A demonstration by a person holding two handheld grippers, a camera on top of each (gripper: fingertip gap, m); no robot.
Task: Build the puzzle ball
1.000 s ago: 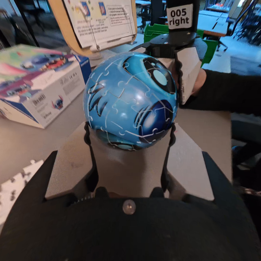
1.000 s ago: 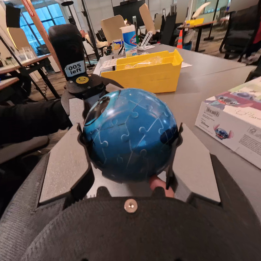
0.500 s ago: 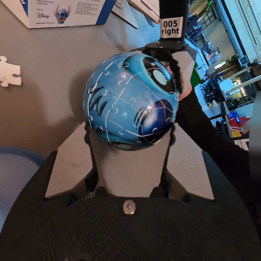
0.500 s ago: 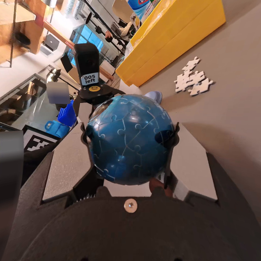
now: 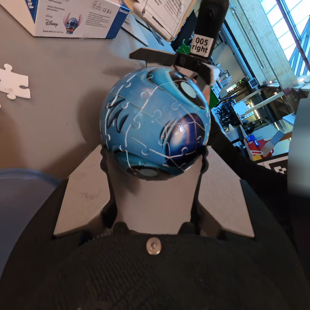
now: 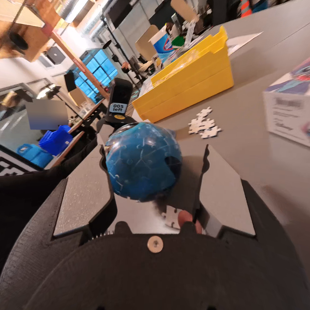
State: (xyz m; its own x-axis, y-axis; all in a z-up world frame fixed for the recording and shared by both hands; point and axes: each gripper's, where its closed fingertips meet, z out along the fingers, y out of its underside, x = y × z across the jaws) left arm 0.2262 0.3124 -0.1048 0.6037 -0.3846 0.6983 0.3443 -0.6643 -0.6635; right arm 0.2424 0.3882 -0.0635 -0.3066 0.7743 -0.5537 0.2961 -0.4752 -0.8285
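Item: puzzle ball (image 5: 155, 124), blue, nearly whole, held above the grey bench (image 5: 58, 104). Left tongs (image 5: 153, 151): clenched on the ball's lower sides, both fingertips touching it. Right tongs (image 6: 155, 156): released; the left finger lies against the ball, the right finger stands clear of it with a gap between. Left wrist view only: the ball's printed front with light-blue face markings and a dark rounded patch; one loose white puzzle piece (image 5: 14, 85) on the bench to the left; a blue-edged puzzle box (image 5: 73, 18) at the far edge; the right tongs (image 5: 174, 62) seen from the front, behind the ball's top. Right wrist view only: the ball's (image 6: 142, 161) plain dark-blue back, with a dark gap on its right side; a small white piece (image 6: 172, 218) beneath it near a fingertip (image 6: 184, 219); a cluster of white pieces (image 6: 203, 124) on the bench beyond; a yellow bin (image 6: 187, 87); the box (image 6: 288, 107) at right; the left tongs (image 6: 117, 120) behind the ball.
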